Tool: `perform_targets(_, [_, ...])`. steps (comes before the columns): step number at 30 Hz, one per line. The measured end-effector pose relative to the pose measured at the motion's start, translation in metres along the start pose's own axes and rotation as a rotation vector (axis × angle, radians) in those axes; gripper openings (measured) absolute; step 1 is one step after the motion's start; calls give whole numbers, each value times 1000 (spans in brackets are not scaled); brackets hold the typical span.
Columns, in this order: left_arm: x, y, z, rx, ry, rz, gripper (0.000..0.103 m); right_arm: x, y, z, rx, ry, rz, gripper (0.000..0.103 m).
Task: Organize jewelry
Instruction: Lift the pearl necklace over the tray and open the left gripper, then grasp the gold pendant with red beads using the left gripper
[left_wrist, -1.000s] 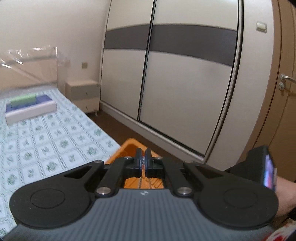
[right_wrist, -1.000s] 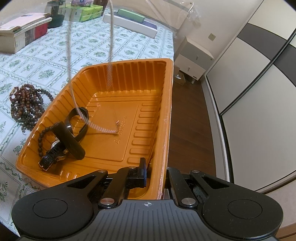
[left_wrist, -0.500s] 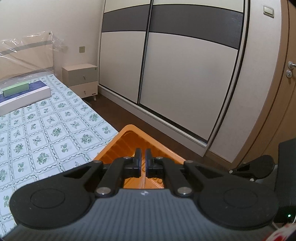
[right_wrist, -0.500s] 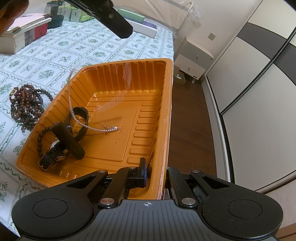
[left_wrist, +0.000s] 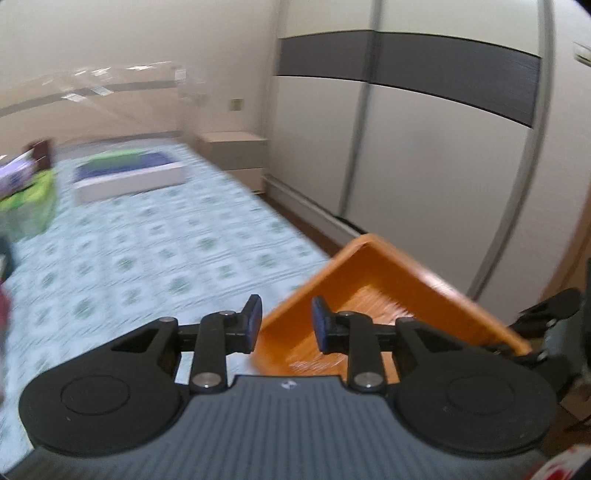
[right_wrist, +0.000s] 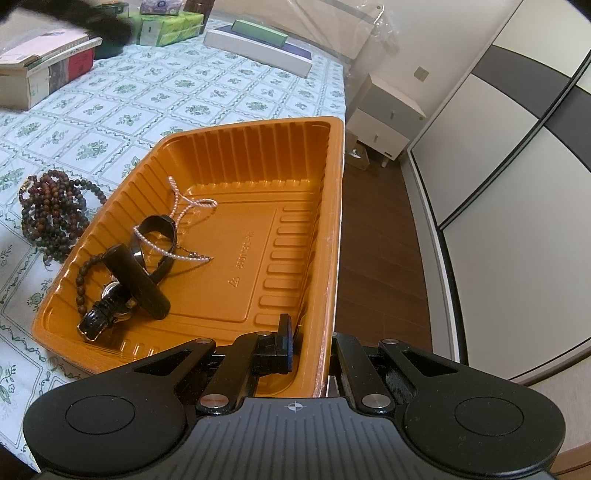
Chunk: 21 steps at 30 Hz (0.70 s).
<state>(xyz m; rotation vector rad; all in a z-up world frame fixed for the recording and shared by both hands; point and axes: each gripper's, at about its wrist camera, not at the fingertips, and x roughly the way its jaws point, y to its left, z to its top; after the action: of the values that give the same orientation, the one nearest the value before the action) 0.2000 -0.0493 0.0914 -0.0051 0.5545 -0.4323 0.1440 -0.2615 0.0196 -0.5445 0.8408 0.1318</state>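
1. The right claw (right_wrist: 308, 345) is clamping the near right wall of the orange plastic tray (right_wrist: 258, 147): one finger is sitting inside the tray, the other outside its rim.
2. The tray is resting at the edge of a bed covered with a green floral sheet (right_wrist: 110, 110).
3. A pearl necklace (right_wrist: 177, 218) is lying in the tray, partly draped over a black band (right_wrist: 162, 236).
4. A black wristwatch (right_wrist: 110, 302) and a dark bead bracelet (right_wrist: 83, 280) are lying in the tray's near left corner.
5. A pile of brown bead strands (right_wrist: 51, 214) is lying on the sheet just left of the tray.
6. The left claw (left_wrist: 286, 323) is opening, with nothing between its fingers, above the tray's far corner (left_wrist: 369, 266); this view is blurred.
7. Boxes (right_wrist: 40, 66) are sitting farther up the bed.
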Motion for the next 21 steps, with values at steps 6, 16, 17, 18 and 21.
perform_targets(6, [-40, 57, -57, -103, 45, 174, 28, -1, 0, -1, 4, -1, -2, 4])
perform_targets(16, [-34, 71, -133, -72, 169, 283, 30, -1, 0, 0, 0, 5, -5, 4])
perform_targets(17, [-30, 67, -136, -53, 180, 279, 30, -1, 0, 0, -1, 6, -6, 4])
perform_targets(18, [-26, 66, -139, -40, 192, 276, 30, 0, 0, 0, -1, 7, -6, 4])
perform_targets(21, [-15, 58, -147, -27, 204, 266, 30, -1, 0, 0, -1, 8, -6, 4])
